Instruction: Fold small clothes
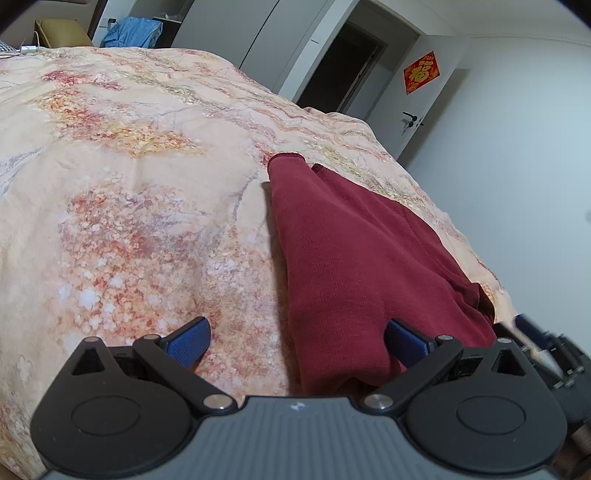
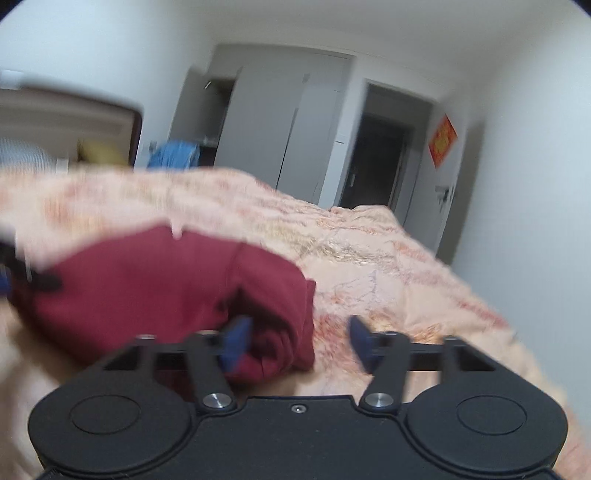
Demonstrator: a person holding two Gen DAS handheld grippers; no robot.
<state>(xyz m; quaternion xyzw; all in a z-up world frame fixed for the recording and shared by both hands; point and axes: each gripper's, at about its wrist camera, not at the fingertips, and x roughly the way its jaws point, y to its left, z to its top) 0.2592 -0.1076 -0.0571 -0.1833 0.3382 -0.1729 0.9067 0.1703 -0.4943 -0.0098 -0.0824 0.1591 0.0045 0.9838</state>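
A small dark red garment lies on the floral bedspread, folded lengthwise, its narrow end pointing away. My left gripper is open just above its near end, with the near edge of the cloth between the blue pads. In the blurred right wrist view the same garment lies left of centre. My right gripper is open at its bunched right corner; the left pad overlaps the cloth, the right pad is over the bedspread.
The bed's right edge drops off close to the garment. Beyond are a white wall, a dark open doorway, a door with a red decoration, and blue clothes on a chair at the far side. The right gripper's body shows at the left view's right edge.
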